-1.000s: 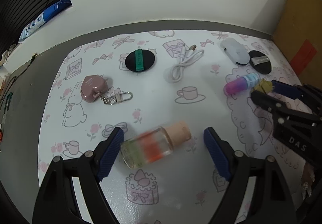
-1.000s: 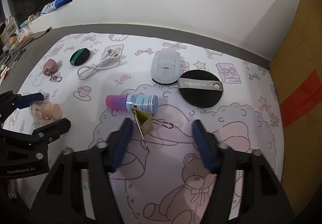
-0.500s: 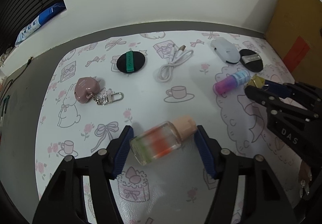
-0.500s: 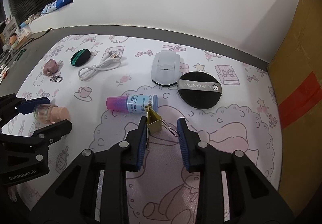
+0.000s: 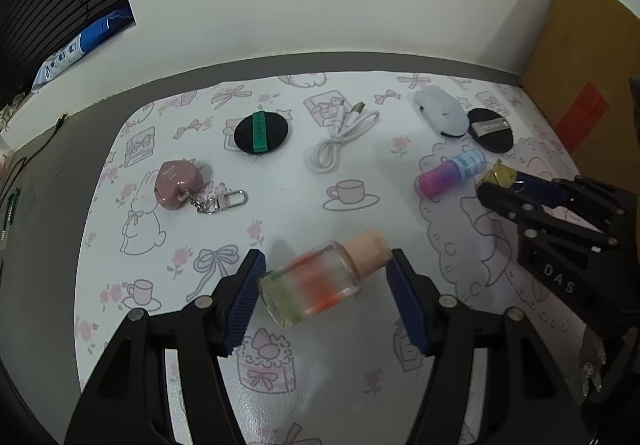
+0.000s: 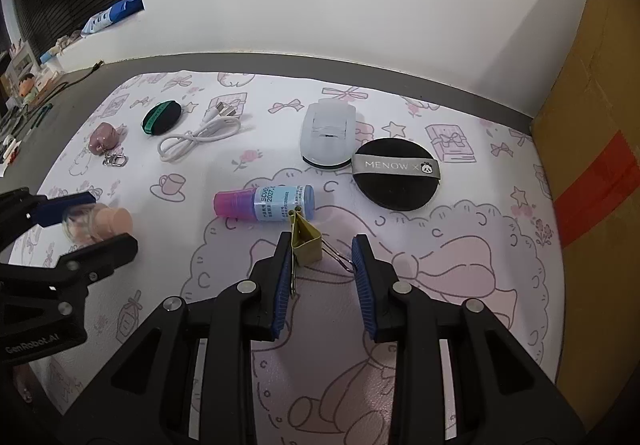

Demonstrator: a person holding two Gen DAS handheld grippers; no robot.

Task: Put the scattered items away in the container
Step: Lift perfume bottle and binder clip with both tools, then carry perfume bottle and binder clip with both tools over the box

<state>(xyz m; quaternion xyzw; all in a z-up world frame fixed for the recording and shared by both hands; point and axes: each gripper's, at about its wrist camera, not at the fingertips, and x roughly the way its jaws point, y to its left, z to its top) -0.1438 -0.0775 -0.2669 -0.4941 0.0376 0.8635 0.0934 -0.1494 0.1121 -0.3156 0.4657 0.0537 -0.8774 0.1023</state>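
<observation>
My left gripper [image 5: 324, 295] is shut on a small glass bottle [image 5: 320, 287] with a peach cap, held across the pads, slightly blurred. My right gripper [image 6: 322, 269] is shut on a gold binder clip [image 6: 306, 241], its wire handles touching both pads. A pink and blue tube [image 6: 264, 201] lies just beyond the clip. The left gripper shows in the right wrist view [image 6: 92, 223], and the right one in the left wrist view [image 5: 504, 185].
On the patterned mat [image 5: 360, 385] lie a pink heart keychain [image 5: 178, 185], a black puff with green band [image 5: 261, 131], a white USB cable [image 5: 344, 141], a white case [image 6: 328, 137] and a black MENOW puff [image 6: 396, 173]. A cardboard box [image 6: 592, 165] stands at right.
Both grippers closed: the left pads came in onto the bottle, the right pads onto the binder clip. The bottle has risen slightly in the left view.
</observation>
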